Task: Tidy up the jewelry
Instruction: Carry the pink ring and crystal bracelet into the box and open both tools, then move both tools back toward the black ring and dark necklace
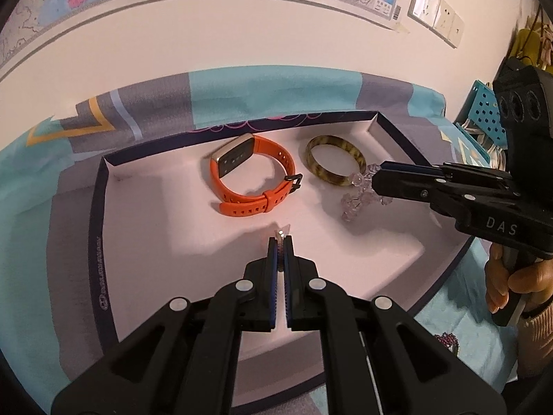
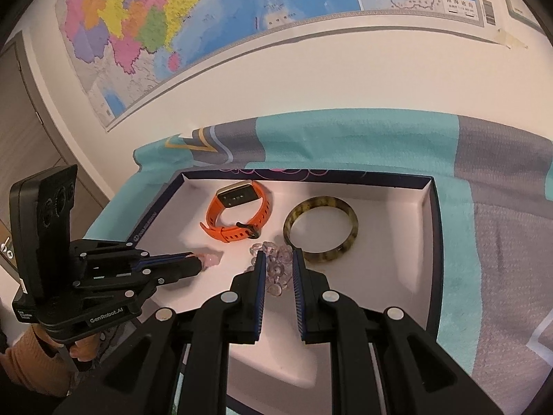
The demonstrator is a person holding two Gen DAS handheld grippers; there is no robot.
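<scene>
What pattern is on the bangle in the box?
The bangle is mottled yellow-olive with dark brown streaks, clearest in the right wrist view.

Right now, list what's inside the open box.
Inside the box: an orange watch, a brown mottled bangle, and a clear bead bracelet pinched by the right gripper. The gripper fingers hide part of the beads.

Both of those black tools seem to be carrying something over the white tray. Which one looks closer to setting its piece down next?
Probably the right tool: its clear bead bracelet hangs low beside the striped bangle, nearly reaching the tray. The left tool pinches a small clear packet over bare floor, seemingly higher.
</scene>
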